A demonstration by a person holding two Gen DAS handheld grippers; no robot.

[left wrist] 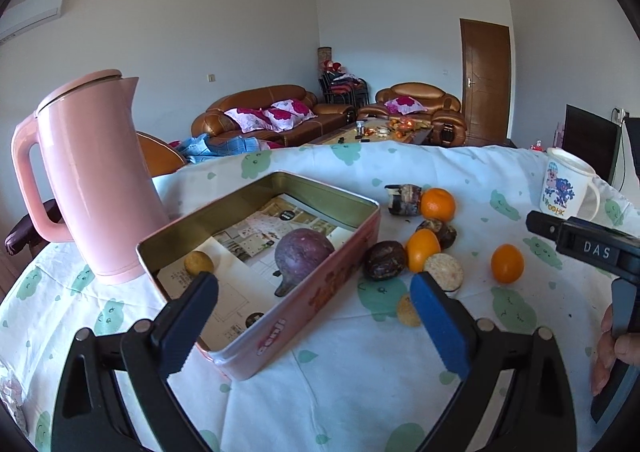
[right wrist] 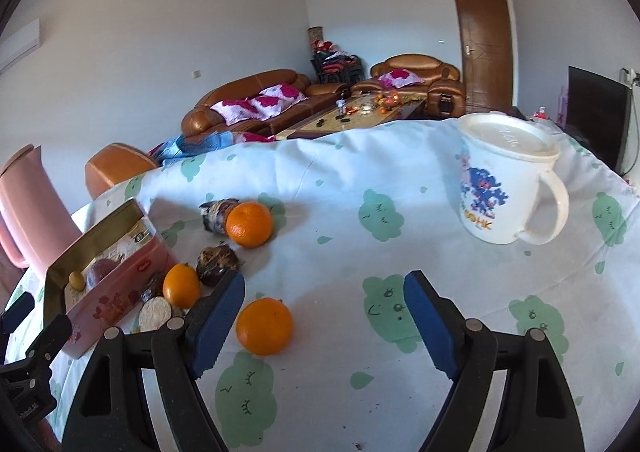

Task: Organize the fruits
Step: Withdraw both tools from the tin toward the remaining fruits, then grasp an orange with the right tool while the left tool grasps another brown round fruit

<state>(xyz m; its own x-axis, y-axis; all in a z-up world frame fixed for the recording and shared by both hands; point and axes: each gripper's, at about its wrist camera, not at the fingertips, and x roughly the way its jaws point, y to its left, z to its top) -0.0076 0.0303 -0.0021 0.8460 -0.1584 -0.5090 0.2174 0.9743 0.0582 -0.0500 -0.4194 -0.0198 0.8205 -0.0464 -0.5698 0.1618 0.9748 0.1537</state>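
Jaws of the right gripper [right wrist: 324,318] stand wide apart with nothing between the pads; in the right wrist view only bare cloth shows in the gap. Just off the left-hand blue pad, lower centre of that frame, lies the nearest orange [right wrist: 264,326], close beside the pad but outside the gap and, as far as I can tell, not touching it. It is round, so no long axis governs the approach; what matters is that it sits to the left of the jaw line, and I judge a sideways shift toward frame left is needed before closing.

Further out, toward the left edge, a cluster of fruit [right wrist: 182,284] lies against the wall of the pink tin [right wrist: 120,292], with another orange [right wrist: 249,224] and a dark fruit beyond it in the middle of the frame. The lidded mug [right wrist: 504,187] stands well apart at upper right.

The left gripper [left wrist: 314,306] is likewise wide open and empty, its pads straddling the tin's near corner. Inside the tin [left wrist: 320,292] lie a purple fruit [left wrist: 302,254] and a small yellow one [left wrist: 199,263]. In that view the lone orange [left wrist: 507,264] sits at right, nearer the right gripper, which I judge better placed to take it.
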